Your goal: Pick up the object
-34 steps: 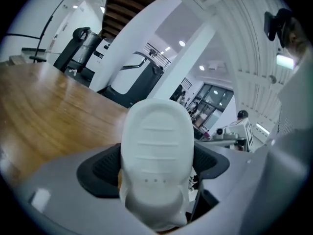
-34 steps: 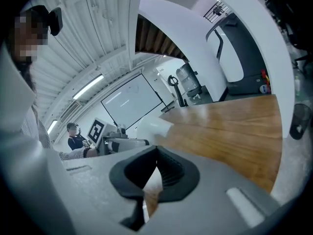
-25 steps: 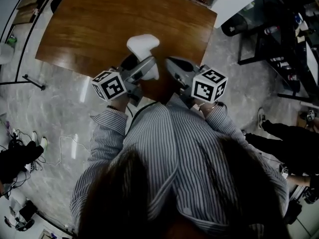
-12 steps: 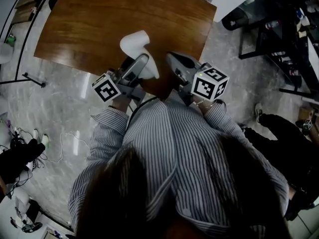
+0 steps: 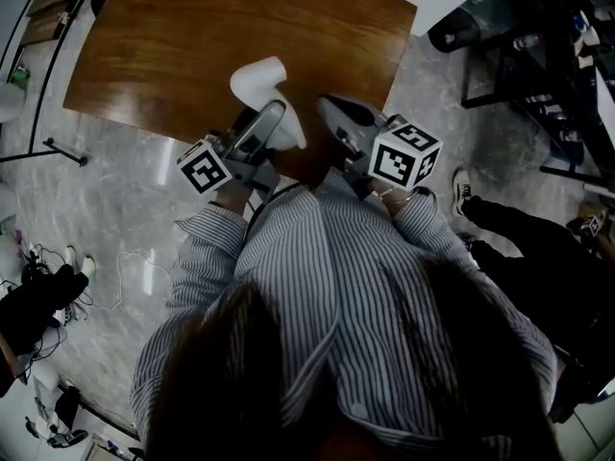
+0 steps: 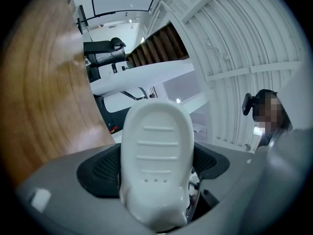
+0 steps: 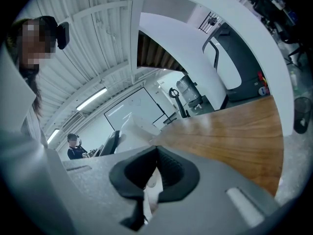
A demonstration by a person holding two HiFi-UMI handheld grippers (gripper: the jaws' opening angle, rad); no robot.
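We see left gripper (image 5: 272, 123) nearest; its fingers (image 6: 98, 173) clenched on white ribbed moulded-plastic object (image 6: 155, 155), black pads either side of its narrower lower part; right gripper (image 5: 336, 121) alongside, fingers pressed together w/ nothing between. Object hangs over near edge of brown wooden table (image 5: 192, 36), apparently clear of it. We judge it light, stiff, smooth, prob. slippery; best gripped across the waist, not the wide top.

Wood tbl (image 5: 192, 46), grey marble flr (image 5: 115, 200), blk rack (image 5: 577, 75)
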